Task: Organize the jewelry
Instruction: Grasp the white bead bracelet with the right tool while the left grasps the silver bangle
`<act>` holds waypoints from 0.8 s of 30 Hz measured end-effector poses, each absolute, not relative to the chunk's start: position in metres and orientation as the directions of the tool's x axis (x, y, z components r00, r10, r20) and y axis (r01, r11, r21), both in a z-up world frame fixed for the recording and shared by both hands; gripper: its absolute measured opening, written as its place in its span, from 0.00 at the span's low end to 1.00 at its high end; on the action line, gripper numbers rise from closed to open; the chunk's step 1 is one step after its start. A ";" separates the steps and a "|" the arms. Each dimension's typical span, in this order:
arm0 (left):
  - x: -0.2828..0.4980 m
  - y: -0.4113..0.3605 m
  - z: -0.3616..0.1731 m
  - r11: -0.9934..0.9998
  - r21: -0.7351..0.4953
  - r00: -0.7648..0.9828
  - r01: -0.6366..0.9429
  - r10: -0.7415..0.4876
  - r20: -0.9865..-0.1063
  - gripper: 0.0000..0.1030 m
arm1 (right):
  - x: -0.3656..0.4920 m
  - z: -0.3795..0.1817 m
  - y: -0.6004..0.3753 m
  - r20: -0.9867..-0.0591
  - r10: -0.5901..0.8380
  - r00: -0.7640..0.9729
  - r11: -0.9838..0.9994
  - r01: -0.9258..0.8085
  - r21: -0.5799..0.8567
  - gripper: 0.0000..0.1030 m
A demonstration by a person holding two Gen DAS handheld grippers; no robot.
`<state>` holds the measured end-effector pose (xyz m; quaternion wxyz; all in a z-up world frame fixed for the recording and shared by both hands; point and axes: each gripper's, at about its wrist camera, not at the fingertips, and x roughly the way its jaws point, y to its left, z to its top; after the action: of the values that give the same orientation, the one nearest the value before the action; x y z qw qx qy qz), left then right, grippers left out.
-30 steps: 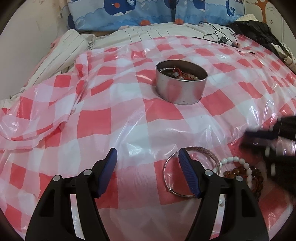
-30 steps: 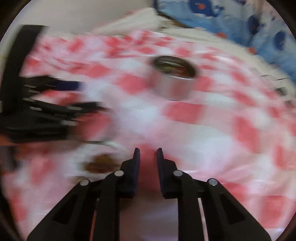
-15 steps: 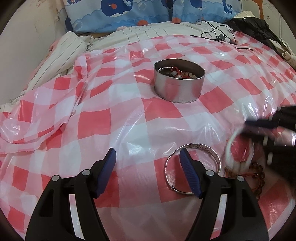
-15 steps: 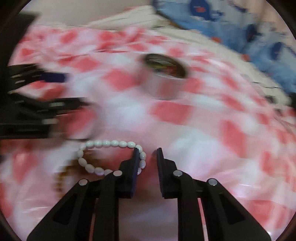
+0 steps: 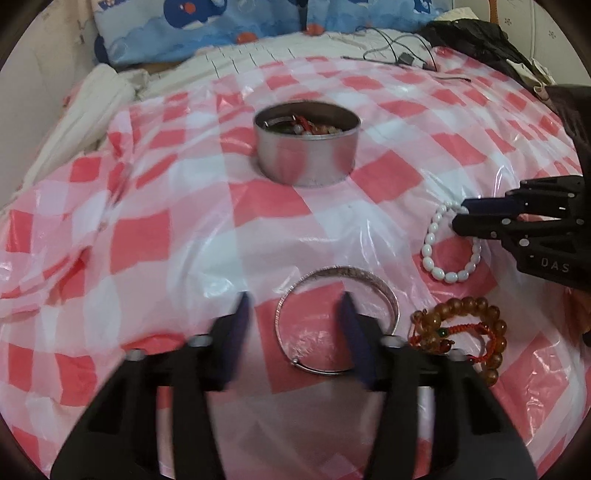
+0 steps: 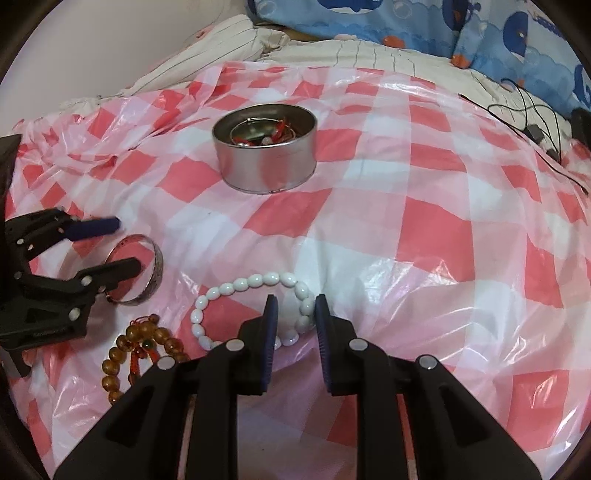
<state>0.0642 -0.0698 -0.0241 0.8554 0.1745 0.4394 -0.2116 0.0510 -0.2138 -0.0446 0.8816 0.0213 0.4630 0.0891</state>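
A round metal tin [image 5: 306,144] [image 6: 265,147] with several pieces of jewelry inside stands on the red-and-white checked plastic sheet. A silver bangle [image 5: 338,319] [image 6: 138,271] lies flat; my left gripper [image 5: 295,332] is open, its blue pads either side of the bangle's left part. A white bead bracelet [image 5: 448,243] [image 6: 255,306] lies to the right. My right gripper [image 6: 293,321] [image 5: 460,218] is open, its jaws astride the bracelet's right side. An amber bead bracelet with red cord [image 5: 461,332] [image 6: 144,350] lies near the bangle.
The sheet [image 5: 147,240] covers a bed. A striped blanket [image 6: 229,40] and blue whale pillows [image 5: 229,26] lie behind. Black cables [image 6: 532,122] and dark clothing [image 5: 480,37] sit at the back right.
My right gripper carried the white bracelet away from the amber one, set it on the sheet and opened. My left gripper slid right, around the bangle.
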 end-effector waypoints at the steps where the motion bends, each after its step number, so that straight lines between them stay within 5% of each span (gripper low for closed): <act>1: 0.063 -0.071 -0.024 0.845 0.112 0.521 0.523 -0.213 -0.827 0.22 | 0.051 -0.044 -0.213 -0.810 0.178 0.559 0.983 -0.142 0.118 0.14; 2: 0.062 -0.073 -0.024 0.839 0.121 0.525 0.531 -0.214 -0.824 0.09 | 0.050 -0.043 -0.213 -0.807 0.177 0.563 0.983 -0.143 0.116 0.11; 3: 0.061 -0.074 -0.023 0.835 0.118 0.523 0.538 -0.221 -0.823 0.06 | 0.049 -0.040 -0.213 -0.800 0.176 0.573 0.983 -0.144 0.113 0.09; 9: 0.064 -0.066 -0.016 0.847 0.044 0.517 0.529 -0.281 -0.808 0.04 | 0.048 -0.037 -0.217 -0.791 0.183 0.583 0.983 -0.135 0.128 0.09; 12: 0.064 -0.069 -0.018 0.847 0.063 0.525 0.528 -0.268 -0.808 0.05 | 0.049 -0.042 -0.215 -0.804 0.184 0.565 0.982 -0.135 0.130 0.28; 14: 0.066 -0.071 -0.024 0.847 0.086 0.516 0.525 -0.237 -0.823 0.06 | 0.049 -0.044 -0.211 -0.813 0.172 0.556 0.983 -0.147 0.108 0.28; 19: 0.065 -0.072 -0.026 0.846 0.120 0.529 0.519 -0.207 -0.823 0.14 | 0.049 -0.046 -0.212 -0.817 0.168 0.552 0.984 -0.145 0.104 0.09; 24: 0.063 -0.073 -0.021 0.844 0.143 0.555 0.517 -0.204 -0.807 0.13 | 0.047 -0.036 -0.218 -0.785 0.183 0.592 0.983 -0.130 0.131 0.08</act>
<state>0.0626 -0.0732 -0.0205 0.8620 0.1853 0.4230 -0.2090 0.0466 -0.2180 -0.0365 0.8917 0.0299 0.4429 0.0879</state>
